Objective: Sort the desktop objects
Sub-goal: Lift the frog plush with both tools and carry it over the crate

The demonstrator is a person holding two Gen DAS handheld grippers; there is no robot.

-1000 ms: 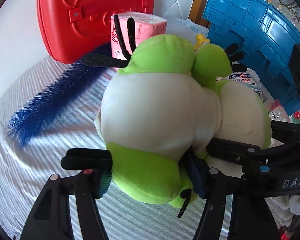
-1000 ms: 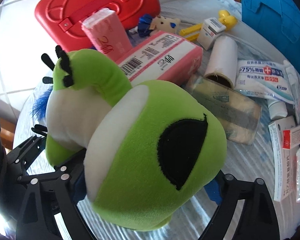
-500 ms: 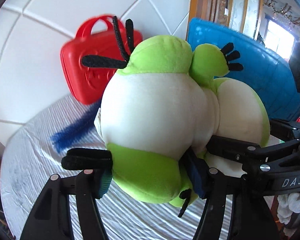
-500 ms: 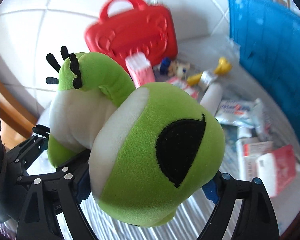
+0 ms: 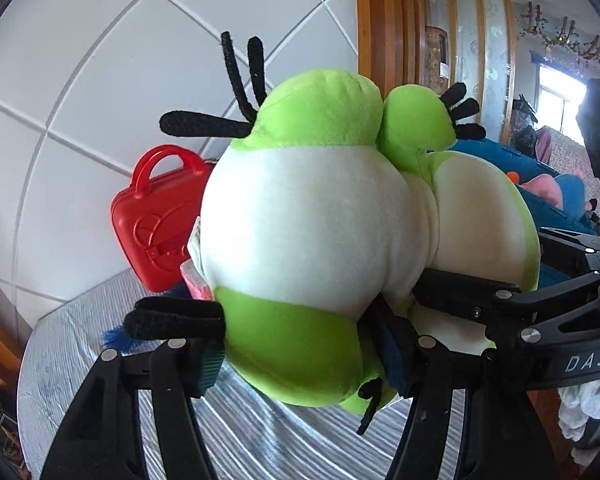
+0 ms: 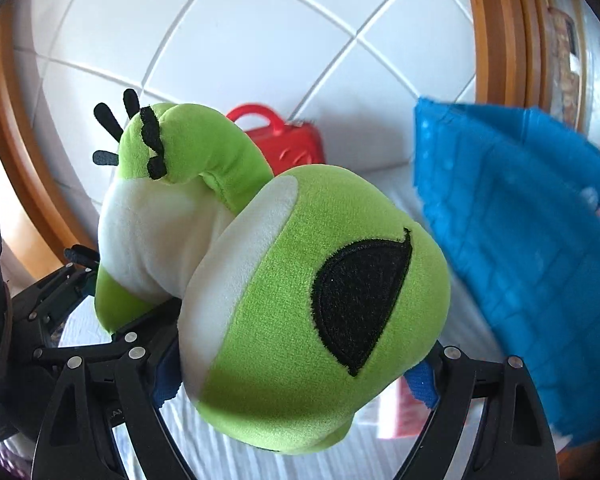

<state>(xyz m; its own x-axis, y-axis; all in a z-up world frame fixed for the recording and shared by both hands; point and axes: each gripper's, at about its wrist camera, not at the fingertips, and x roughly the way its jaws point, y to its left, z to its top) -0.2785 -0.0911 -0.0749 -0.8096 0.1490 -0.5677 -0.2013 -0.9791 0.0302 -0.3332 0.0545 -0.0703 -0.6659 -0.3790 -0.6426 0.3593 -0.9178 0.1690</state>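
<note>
A green and white plush toy (image 5: 312, 240) with black antennae fills both views, held in the air above the table. My left gripper (image 5: 300, 356) is shut on its lower body. My right gripper (image 6: 296, 384) is shut on its green head (image 6: 300, 304) with the black eye patch. The right gripper also shows in the left wrist view (image 5: 500, 312), pressed against the toy's right side. The left gripper appears at the left of the right wrist view (image 6: 56, 300).
A red carry case (image 5: 156, 216) stands against the white tiled wall. A blue crate (image 6: 520, 240) rises at the right, with soft toys inside (image 5: 556, 196). A striped cloth (image 5: 68, 344) covers the table. A pink pack (image 5: 198, 284) and blue brush (image 5: 116, 338) peek below.
Both grippers have lifted the plush toy well above the table. The cluttered tabletop has dropped out of sight and the wall and crate top have come into view.
</note>
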